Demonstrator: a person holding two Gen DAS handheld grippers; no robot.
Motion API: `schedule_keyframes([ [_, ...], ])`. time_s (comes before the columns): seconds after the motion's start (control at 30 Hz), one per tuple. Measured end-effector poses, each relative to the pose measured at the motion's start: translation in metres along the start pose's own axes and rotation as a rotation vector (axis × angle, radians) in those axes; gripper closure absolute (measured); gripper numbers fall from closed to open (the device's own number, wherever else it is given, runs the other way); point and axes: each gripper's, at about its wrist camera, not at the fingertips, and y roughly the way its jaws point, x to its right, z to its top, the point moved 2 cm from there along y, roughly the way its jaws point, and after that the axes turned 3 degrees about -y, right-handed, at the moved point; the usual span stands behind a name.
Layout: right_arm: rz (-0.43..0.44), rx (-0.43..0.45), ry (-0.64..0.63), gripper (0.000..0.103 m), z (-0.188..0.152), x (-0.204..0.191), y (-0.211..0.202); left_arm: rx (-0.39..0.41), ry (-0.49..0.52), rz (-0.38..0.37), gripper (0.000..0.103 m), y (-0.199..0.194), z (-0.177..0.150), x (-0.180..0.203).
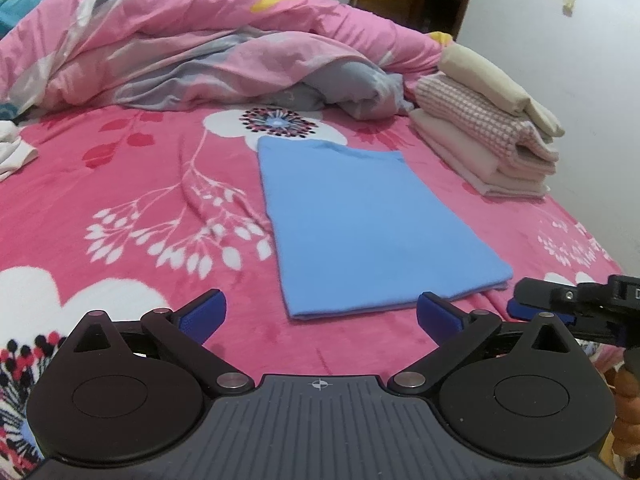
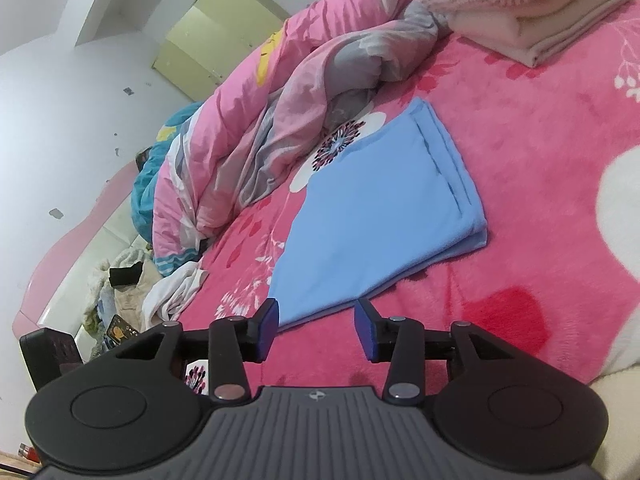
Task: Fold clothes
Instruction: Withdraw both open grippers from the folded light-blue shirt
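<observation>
two grippers sit low in your frames, and neither one has cloth in it. your left gripper [image 1: 320,318], at the bottom centre of the left wrist view, has its blue pads [image 1: 206,316] spread as wide as they go, with only pink blanket [image 1: 132,176] between them. the folded blue garment [image 1: 360,224] lies flat on that blanket in the middle of the frame, a neat rectangle whose near edge stops just above and between the pads, apart from both. your right gripper [image 1: 560,308] pokes in at the right edge of the same view, just beside the garment's near right corner; from this view you cannot tell how far its fingers stand apart. in the right wrist view your right gripper [image 2: 316,330] shows its fingers part-way apart, holding nothing, with the garment [image 2: 372,216] running diagonally up from just above the left pad [image 2: 269,328] toward centre frame, its folded layers visible along the right edge. a stack of folded clothes [image 1: 492,136] rests at the right of the left view, well apart from the blue piece, cream on top, a pink checked one under it. a crumpled pink quilt [image 1: 192,44] fills the upper part of the frame, and a loose white garment [image 2: 176,292] lies at the lower left of the right view.
</observation>
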Motion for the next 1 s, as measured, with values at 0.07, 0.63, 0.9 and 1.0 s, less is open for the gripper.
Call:
schedule_keyframes([
  [0.07,-0.004,0.001,-0.005,0.057,0.000,-0.002,-0.001,-0.003,-0.005,0.009,0.001,0.000,0.000,-0.001],
  [0.63,-0.083,-0.009,-0.092,0.040,-0.004,-0.027,-0.005,-0.018,-0.036,0.075,0.000,-0.006,0.000,-0.006],
  [0.9,-0.140,-0.025,-0.115,0.036,-0.008,-0.036,-0.006,-0.012,-0.051,0.102,0.000,-0.011,0.001,-0.006],
  [1.0,-0.182,-0.031,-0.135,0.036,-0.009,-0.037,-0.004,-0.013,-0.040,0.133,0.000,-0.009,0.002,-0.005],
])
